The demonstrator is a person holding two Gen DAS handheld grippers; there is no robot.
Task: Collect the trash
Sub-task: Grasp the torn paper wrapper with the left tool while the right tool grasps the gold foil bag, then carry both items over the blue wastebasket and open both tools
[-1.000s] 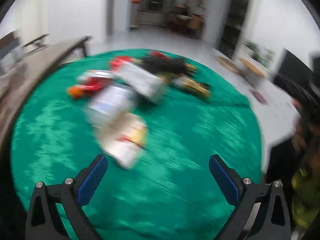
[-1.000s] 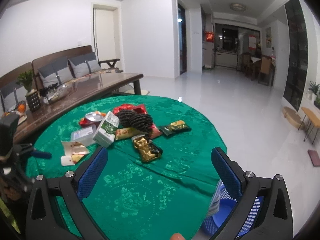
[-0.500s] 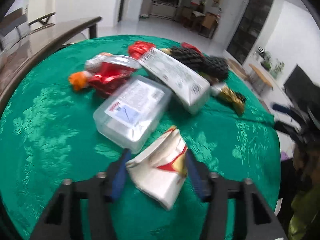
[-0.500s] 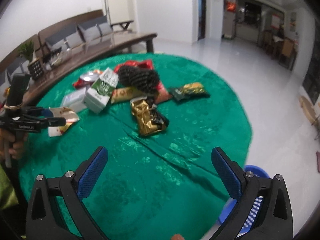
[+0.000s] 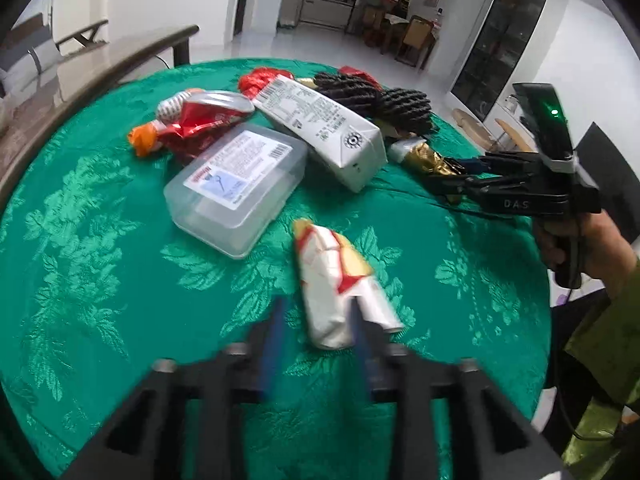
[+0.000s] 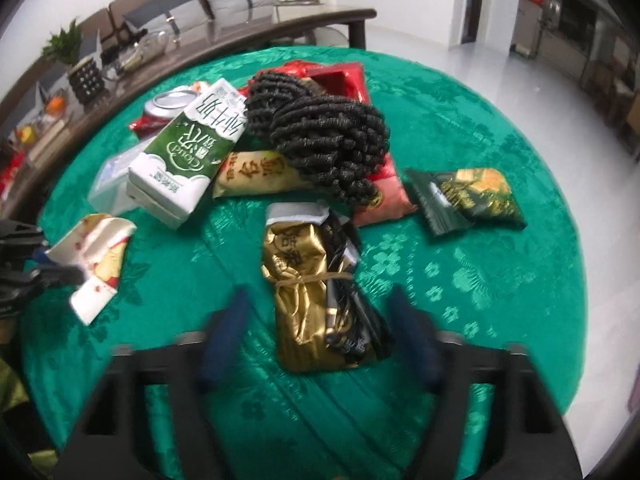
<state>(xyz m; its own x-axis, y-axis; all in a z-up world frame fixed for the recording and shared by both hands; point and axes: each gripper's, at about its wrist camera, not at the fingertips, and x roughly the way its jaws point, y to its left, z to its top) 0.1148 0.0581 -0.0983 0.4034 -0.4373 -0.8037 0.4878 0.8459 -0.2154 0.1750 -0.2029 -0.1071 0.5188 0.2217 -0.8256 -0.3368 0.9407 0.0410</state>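
Trash lies on a round table with a green cloth [image 5: 100, 280]. My left gripper [image 5: 316, 332] has its jaws closed around the near end of a crumpled white, red and yellow wrapper [image 5: 336, 276], also seen in the right wrist view [image 6: 96, 256]. My right gripper [image 6: 320, 320] is open, its fingers on either side of a gold and black packet [image 6: 308, 292]. That gripper also shows in the left wrist view [image 5: 480, 180] over the gold packet [image 5: 424, 158].
Also on the cloth: a clear plastic box [image 5: 236, 184], a milk carton [image 6: 188, 152], a crushed red can [image 5: 200, 120], a black braided bundle [image 6: 320, 136], a green snack bag [image 6: 468, 196], a red packet [image 6: 380, 196]. A wooden table [image 6: 260, 36] stands behind.
My left gripper has closed further on the white wrapper, which now looks squeezed narrower. My right gripper has moved forward and down to the gold packet, and its jaws have narrowed.
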